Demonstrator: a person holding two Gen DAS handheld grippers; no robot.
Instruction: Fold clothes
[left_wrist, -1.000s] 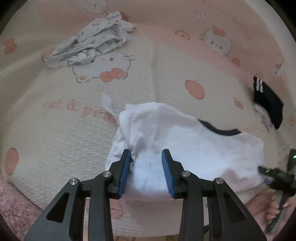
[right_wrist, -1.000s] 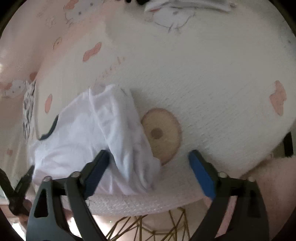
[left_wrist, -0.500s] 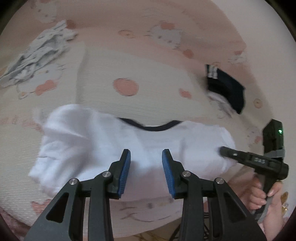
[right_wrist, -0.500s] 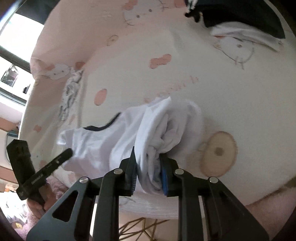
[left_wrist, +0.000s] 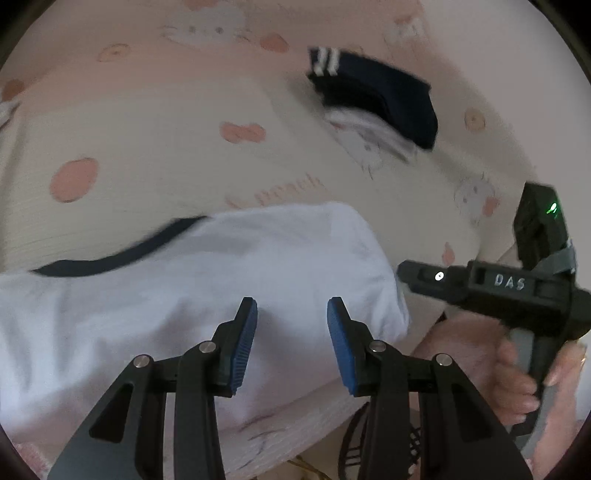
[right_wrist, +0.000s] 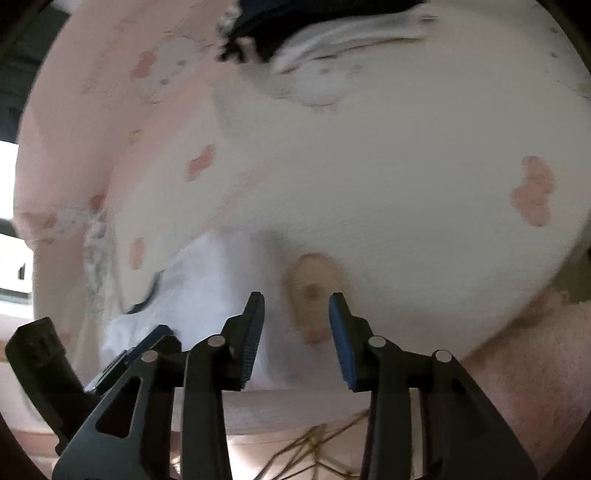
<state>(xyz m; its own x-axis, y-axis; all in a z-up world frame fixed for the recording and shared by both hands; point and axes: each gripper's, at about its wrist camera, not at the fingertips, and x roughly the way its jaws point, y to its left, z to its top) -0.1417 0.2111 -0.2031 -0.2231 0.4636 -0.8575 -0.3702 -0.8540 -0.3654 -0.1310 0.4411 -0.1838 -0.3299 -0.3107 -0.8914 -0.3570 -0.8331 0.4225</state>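
White shirt (left_wrist: 192, 295) is lying bunched at the near edge of the blanket (left_wrist: 155, 173). I'm opening both the left gripper (left_wrist: 291, 321) and the right gripper (right_wrist: 297, 321), nothing pinched. Loose fabric risks sliding off the edge, undoing the fold.

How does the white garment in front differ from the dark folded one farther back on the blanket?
The white garment is pale with one dark trim band; the dark garment is navy with white stripes at one end. The white one lies spread wide near the front edge; the dark one is a compact fold stacked on other cloth. Both rest on the blanket, neither gripped.
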